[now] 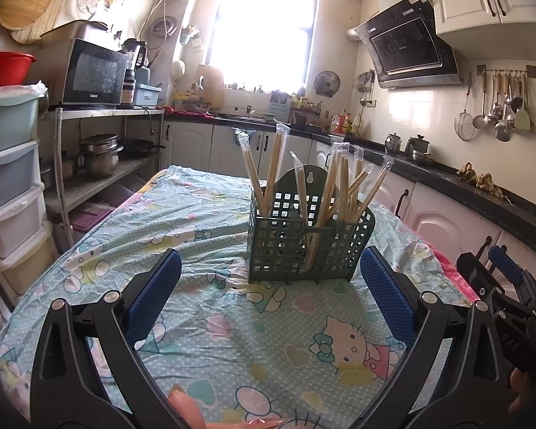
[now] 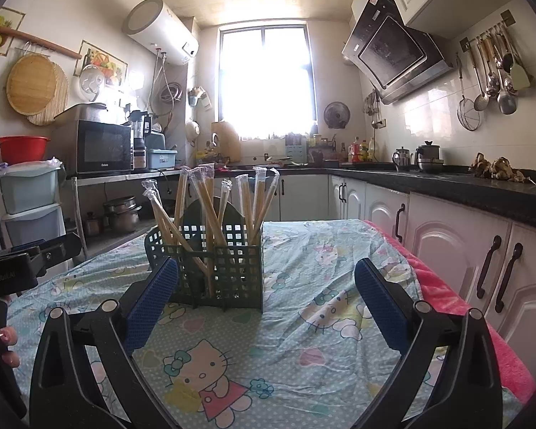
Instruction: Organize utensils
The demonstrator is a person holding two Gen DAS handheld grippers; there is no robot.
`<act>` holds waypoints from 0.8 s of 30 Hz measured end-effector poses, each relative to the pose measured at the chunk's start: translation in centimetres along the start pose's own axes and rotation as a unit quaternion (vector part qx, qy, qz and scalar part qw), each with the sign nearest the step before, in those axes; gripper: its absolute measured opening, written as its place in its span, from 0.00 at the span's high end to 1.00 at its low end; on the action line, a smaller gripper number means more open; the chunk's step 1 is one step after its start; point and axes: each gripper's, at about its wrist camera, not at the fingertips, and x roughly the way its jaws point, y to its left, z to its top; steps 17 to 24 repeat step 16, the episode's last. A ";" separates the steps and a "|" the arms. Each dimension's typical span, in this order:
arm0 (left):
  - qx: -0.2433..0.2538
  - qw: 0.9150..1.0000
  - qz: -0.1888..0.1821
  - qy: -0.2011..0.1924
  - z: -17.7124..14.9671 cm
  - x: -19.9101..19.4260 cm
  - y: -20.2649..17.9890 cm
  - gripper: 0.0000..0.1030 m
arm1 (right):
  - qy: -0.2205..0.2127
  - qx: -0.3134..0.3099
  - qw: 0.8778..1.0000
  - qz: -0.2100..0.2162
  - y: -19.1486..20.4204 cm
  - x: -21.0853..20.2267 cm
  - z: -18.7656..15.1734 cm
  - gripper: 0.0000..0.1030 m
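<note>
Dark green plastic lattice caddy (image 1: 309, 241) of plastic-wrapped wooden chopsticks (image 1: 343, 186) on the cartoon-cloth surface (image 1: 214, 321).
Left view catches the right gripper (image 1: 496, 271) at its edge; both grippers' blue fingers (image 2: 150, 300) spread empty, caddy ahead, untouched.

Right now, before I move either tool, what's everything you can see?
utensil basket: one, dark green, standing on the table
wrapped chopsticks: about ten, tan in clear sleeves, upright in the basket
tablecloth: one, light blue cartoon print, covering the table
microwave: one, black, left shelf
range hood: one, black, right wall
hanging ladles: several, metal, right wall rail
left tool: open, empty, above the tablecloth
right tool: open, empty
</note>
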 end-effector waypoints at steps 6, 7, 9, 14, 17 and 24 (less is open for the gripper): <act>-0.009 1.000 0.004 0.020 0.1 0.7 0.7 0.10 | 0.005 0.007 1.000 -0.011 -0.7 0.2 0.2 0.06; -0.012 1.000 0.008 0.024 0.2 0.8 1.0 0.10 | 0.010 0.012 1.000 -0.015 -1.0 0.4 0.2 0.06; -0.018 0.999 0.016 0.038 0.7 1.5 2.0 0.10 | 0.030 0.028 0.999 -0.025 -2.2 1.3 0.4 0.06; 0.013 0.985 0.085 0.152 1.9 7.8 6.7 0.10 | 0.126 0.031 0.987 -0.095 -7.5 7.3 1.0 0.06; 0.006 0.968 0.122 0.219 1.5 12.1 9.5 0.10 | 0.212 0.019 0.969 -0.129 -10.7 12.2 0.2 0.06; 0.006 0.968 0.122 0.219 1.5 12.1 9.5 0.10 | 0.212 0.019 0.969 -0.129 -10.7 12.2 0.2 0.06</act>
